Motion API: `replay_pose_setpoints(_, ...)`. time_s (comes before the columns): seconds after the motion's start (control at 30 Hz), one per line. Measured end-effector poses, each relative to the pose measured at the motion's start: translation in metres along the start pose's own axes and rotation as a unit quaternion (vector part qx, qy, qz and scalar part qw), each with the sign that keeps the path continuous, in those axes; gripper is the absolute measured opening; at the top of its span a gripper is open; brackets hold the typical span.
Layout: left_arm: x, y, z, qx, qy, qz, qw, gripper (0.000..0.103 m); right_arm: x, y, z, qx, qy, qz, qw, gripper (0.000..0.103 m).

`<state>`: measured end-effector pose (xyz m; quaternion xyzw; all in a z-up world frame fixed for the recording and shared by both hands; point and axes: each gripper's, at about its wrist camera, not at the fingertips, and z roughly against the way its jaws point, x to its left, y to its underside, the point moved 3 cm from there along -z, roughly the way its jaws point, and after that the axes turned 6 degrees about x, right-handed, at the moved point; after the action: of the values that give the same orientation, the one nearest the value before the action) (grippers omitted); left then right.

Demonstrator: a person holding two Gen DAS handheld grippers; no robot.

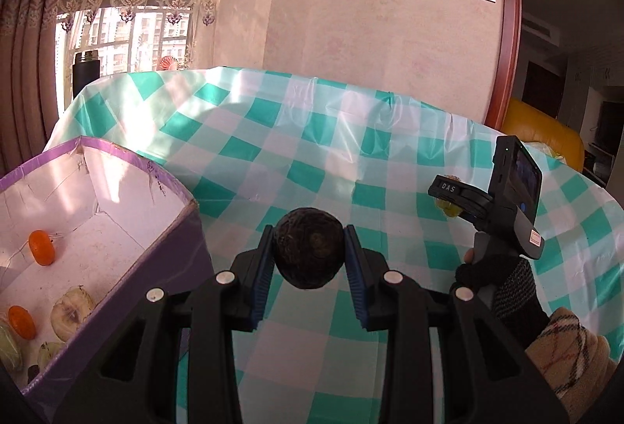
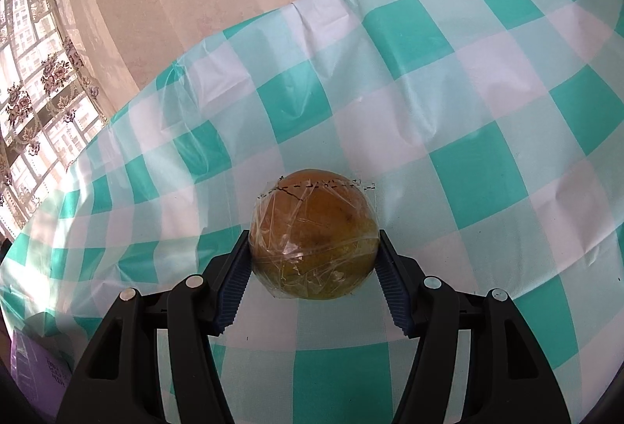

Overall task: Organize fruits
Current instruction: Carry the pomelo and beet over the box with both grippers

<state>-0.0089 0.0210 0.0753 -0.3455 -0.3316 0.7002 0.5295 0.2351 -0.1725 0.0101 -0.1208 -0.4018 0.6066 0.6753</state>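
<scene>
In the left wrist view my left gripper (image 1: 309,248) is shut on a dark round fruit (image 1: 309,248), held above the checked tablecloth just right of a purple-edged box (image 1: 117,158). The box holds two small orange fruits (image 1: 41,247), a pale cut fruit (image 1: 72,313) and other pale pieces. My right gripper (image 2: 314,248) is shut on a plastic-wrapped yellow-orange fruit (image 2: 314,235) that sits on the cloth; both blue pads press its sides. The right gripper's body (image 1: 507,190), held by a gloved hand (image 1: 495,279), also shows at the right of the left wrist view, with a bit of that fruit under it.
The table wears a teal and white checked cloth (image 1: 351,135). A dark flask (image 1: 85,71) stands by the window behind the table's far left corner. A yellow seat (image 1: 542,135) lies beyond the right edge. A wall runs behind the table.
</scene>
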Motion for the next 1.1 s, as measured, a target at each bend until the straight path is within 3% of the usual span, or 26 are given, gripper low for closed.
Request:
replay_pose_setpoints(0.23, 0.024, 0.011, 0.057, -0.023, 0.004, 0.003, 0.9997, 0.035, 0.009, 0.033, 0.018, 0.038, -0.029, -0.015, 0.999, 0.060)
replay_pose_setpoints(0.63, 0.069, 0.022, 0.127, -0.043, -0.001, 0.009, 0.9990, 0.035, 0.050, 0.118, 0.075, 0.072, -0.046, 0.039, 0.996, 0.060)
replay_pose_setpoints(0.87, 0.103, 0.022, 0.145, -0.038, -0.011, 0.024, 0.9989, 0.035, 0.071, 0.155, 0.101, 0.084, -0.057, 0.071, 0.992, 0.060)
replay_pose_setpoints(1.1, 0.134, 0.019, 0.144, 0.010, -0.068, 0.018, 0.9975, 0.035, 0.106, 0.179, 0.122, 0.099, -0.072, 0.124, 0.985, 0.060)
